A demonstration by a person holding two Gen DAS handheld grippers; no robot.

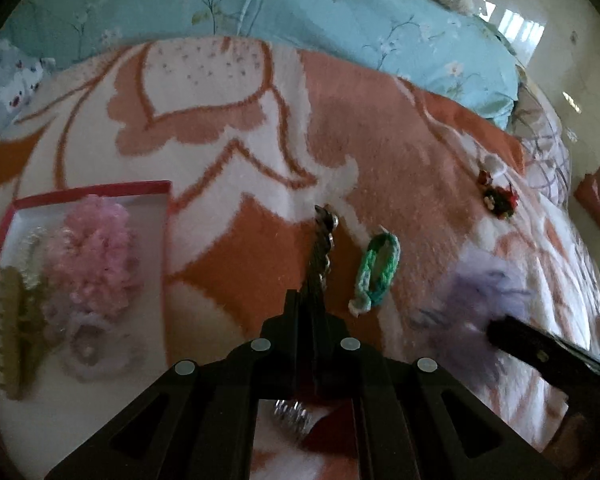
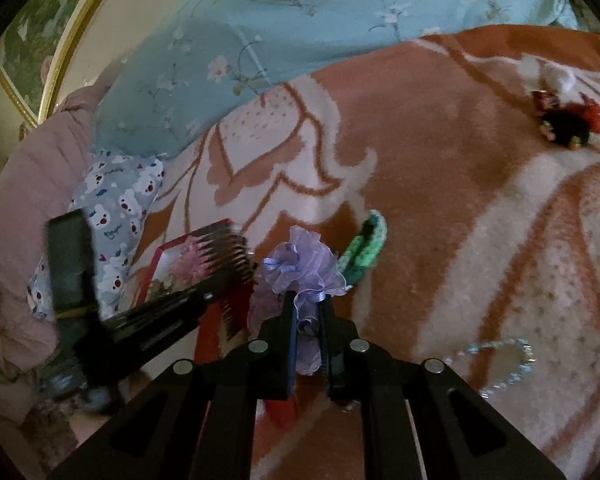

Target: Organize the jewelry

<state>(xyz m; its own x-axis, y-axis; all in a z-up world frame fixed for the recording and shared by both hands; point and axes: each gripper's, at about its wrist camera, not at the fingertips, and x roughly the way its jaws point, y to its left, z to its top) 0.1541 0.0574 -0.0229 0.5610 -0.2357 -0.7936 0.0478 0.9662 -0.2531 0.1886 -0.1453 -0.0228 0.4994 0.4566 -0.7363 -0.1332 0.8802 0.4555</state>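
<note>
- Two grippers are loaded at this moment, and the red box [image 1: 88, 192] with the jewelry already collected lies on the blanket [image 1: 260, 240] at the far left side.
- The left gripper [image 1: 310, 304] has its fingers pressed together on a dark toothed hair clip [image 1: 322, 248], whose long axis continues straight forward from the fingertips.
- The right gripper [image 2: 306, 308] pinches a purple ribbon scrunchie [image 2: 300, 268]; the frills come out above the fingers, and part of it hangs between them.
- The box is to the left of both grippers. In the right wrist view, the left gripper stands between the right gripper and the box, so the left hand is nearer; I judge that it should deliver first.
- Inside the box I see a pink fluffy scrunchie [image 1: 96, 256], a pale comb clip [image 1: 8, 332] and some white pieces; the free space there looks small.
- Not yet collected on the blanket: a green knitted band [image 1: 376, 272] just right of the clip, a red-and-dark ornament [image 1: 498, 196] farther away, and a heart-shaped bead bracelet [image 2: 504, 360].
</note>
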